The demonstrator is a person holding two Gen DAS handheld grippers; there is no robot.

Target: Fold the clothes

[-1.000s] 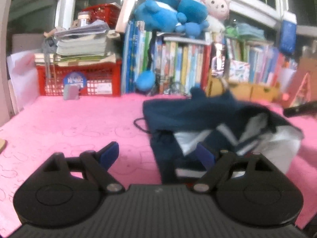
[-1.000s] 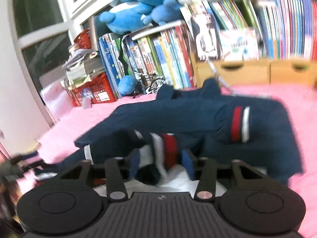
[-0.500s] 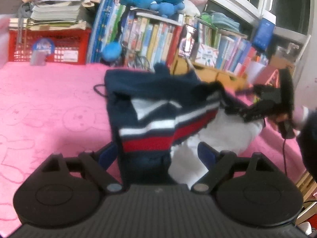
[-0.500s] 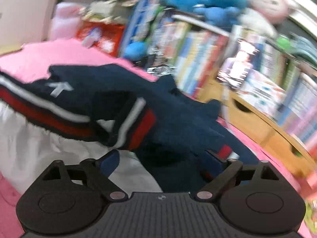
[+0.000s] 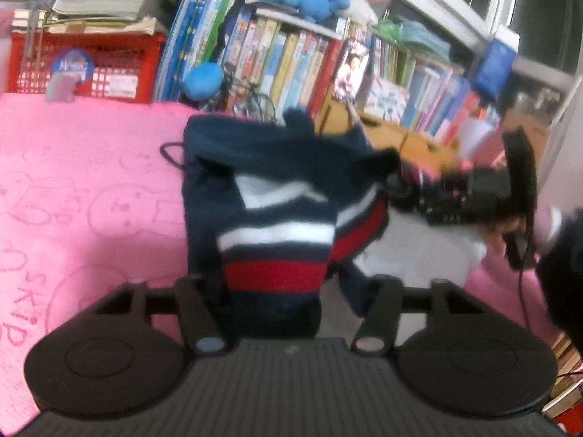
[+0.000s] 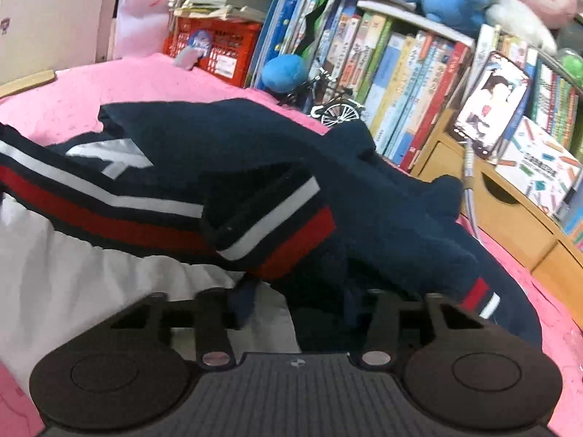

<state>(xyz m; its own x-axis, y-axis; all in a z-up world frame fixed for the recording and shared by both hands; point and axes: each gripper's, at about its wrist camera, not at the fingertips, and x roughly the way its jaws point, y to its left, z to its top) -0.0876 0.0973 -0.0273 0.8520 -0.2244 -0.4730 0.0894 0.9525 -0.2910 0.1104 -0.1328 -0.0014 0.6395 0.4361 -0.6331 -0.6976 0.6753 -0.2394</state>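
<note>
1. Left gripper [image 5: 288, 284]: black two-finger tool, pitched down over the navy knit garment with red and white stripes [image 5: 277, 225]. Jaws just closing, pinching a striped fold.
2. Right gripper [image 6: 295, 306]: pitched down at the garment's far side, jaws just closing on navy cloth.

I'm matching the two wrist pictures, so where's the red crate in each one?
Left wrist: the red crate is upper left, behind the pink blanket.
Right wrist: it is top, left of centre.
Shared landmark: round blue plush before the books.
</note>
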